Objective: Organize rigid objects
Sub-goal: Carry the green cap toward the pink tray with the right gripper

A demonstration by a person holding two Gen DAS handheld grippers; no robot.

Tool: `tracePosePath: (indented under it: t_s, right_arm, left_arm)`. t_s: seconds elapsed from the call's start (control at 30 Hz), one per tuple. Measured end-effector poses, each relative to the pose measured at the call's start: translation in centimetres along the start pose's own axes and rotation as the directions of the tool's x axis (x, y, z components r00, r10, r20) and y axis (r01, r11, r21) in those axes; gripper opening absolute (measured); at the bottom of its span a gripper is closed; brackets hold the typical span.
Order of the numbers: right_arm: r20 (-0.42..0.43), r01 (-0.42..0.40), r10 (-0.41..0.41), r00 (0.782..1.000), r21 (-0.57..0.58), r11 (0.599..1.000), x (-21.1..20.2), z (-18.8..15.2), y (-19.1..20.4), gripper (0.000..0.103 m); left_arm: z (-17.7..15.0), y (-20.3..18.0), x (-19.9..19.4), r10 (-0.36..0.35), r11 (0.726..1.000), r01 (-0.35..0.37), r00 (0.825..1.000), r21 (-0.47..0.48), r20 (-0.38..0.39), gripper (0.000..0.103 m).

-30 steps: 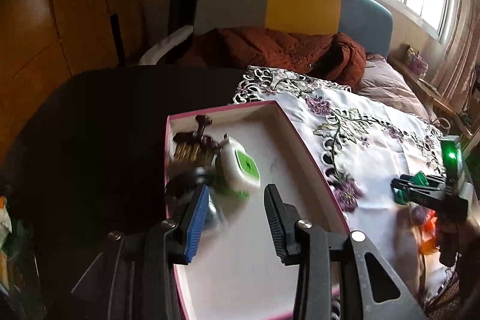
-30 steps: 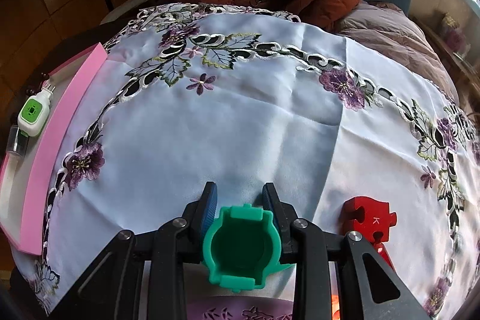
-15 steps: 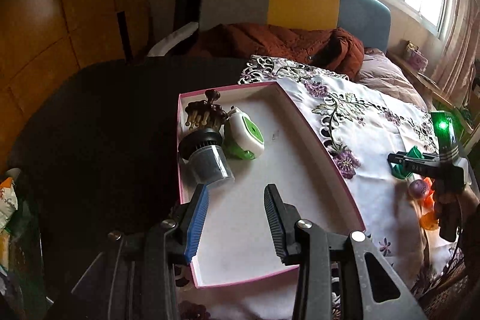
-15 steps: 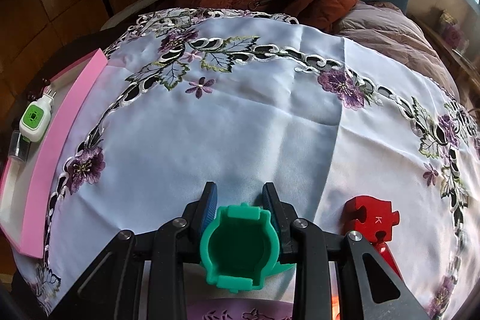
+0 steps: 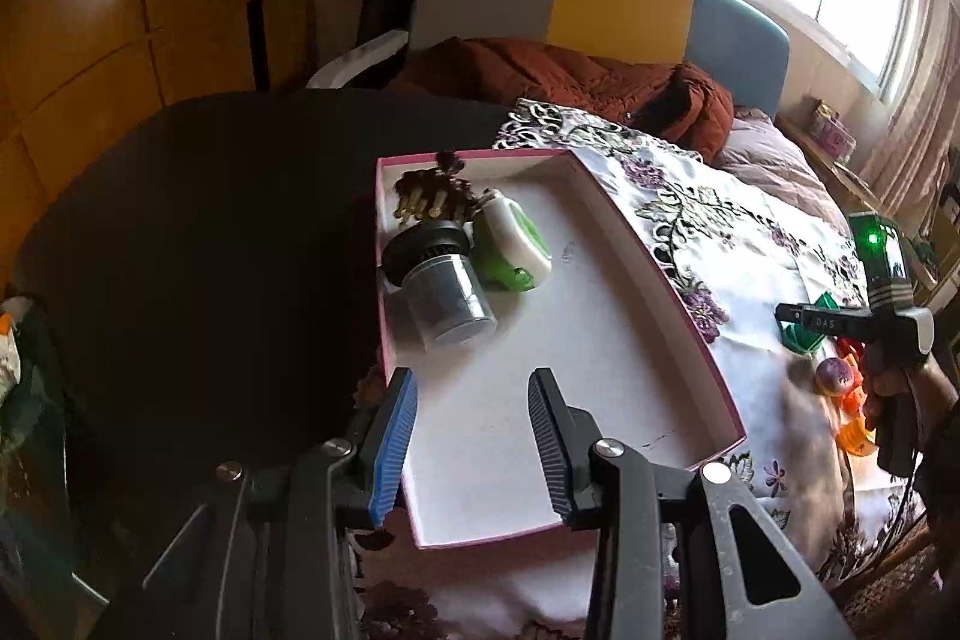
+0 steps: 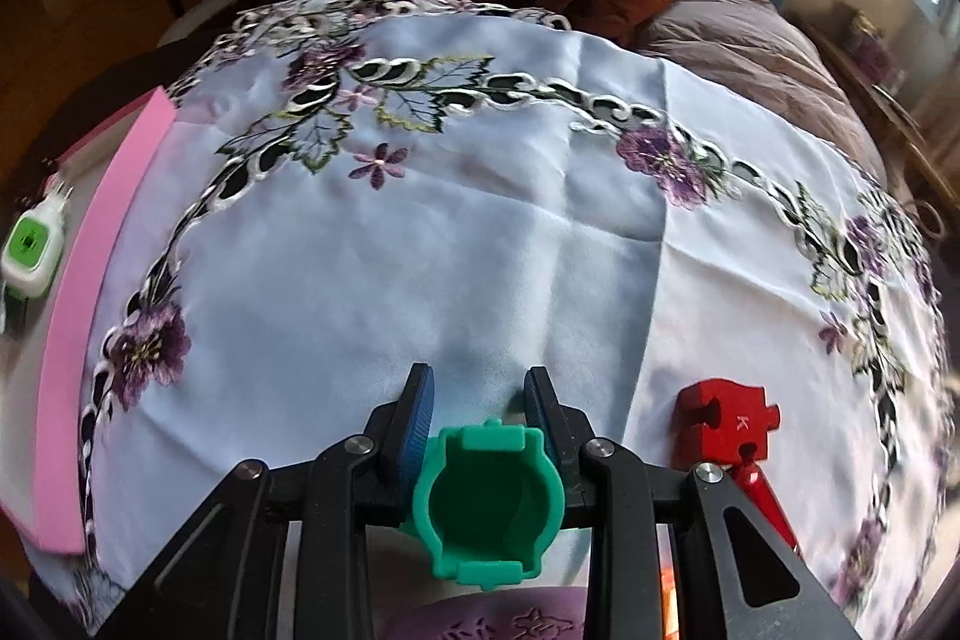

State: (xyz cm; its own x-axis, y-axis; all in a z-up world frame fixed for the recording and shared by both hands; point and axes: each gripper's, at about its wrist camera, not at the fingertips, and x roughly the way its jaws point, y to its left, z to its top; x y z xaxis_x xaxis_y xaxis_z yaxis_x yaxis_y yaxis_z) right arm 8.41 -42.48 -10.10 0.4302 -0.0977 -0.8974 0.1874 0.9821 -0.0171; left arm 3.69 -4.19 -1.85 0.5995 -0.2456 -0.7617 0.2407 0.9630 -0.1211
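1. While the right tool [image 6: 477, 421] stays low in its frame, clenched on the green ring-shaped piece [image 6: 489, 511], the step in hand looks like carrying it to the pink box [image 5: 648, 250].
2. Next it likely needs a leftward carry over the embroidered cloth [image 6: 480, 220], clearing the box wall.
3. Only the left view shows the released left tool [image 5: 471, 436] and, farther up, the jar [image 5: 444, 292], green-white plug [image 5: 510, 244] and hair claw [image 5: 429, 199]; only the right view shows the red puzzle piece [image 6: 726, 421].

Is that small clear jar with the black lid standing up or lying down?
Lying down. The clear jar rests on its side in the pink-rimmed box, its black lid pointing away.
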Motion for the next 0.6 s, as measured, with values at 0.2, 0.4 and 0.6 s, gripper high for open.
tracePosePath:
  t_s: [0.2, 0.4, 0.6]
  right_arm:
    - [0.008, 0.042, -0.043, 0.999, 0.076, 0.996, -0.3, -0.2, 0.3, 0.03]
    - [0.003, 0.069, -0.069, 0.998, 0.103, 0.992, -0.4, -0.1, 0.6, 0.029]
    - [0.079, 0.014, -0.02, 0.997, 0.085, 0.996, -3.1, 0.5, 2.6, 0.029]
  left_arm:
    - [-0.6, 1.4, 0.1, -0.004, 1.0, 0.004, 1.0, -0.025, -0.002, 0.038]
    - [-1.2, 2.6, 0.1, -0.004, 0.999, 0.004, 1.0, -0.051, -0.002, 0.038]
    - [-1.8, 3.9, 0.0, 0.002, 0.998, -0.002, 1.0, -0.07, -0.004, 0.038]
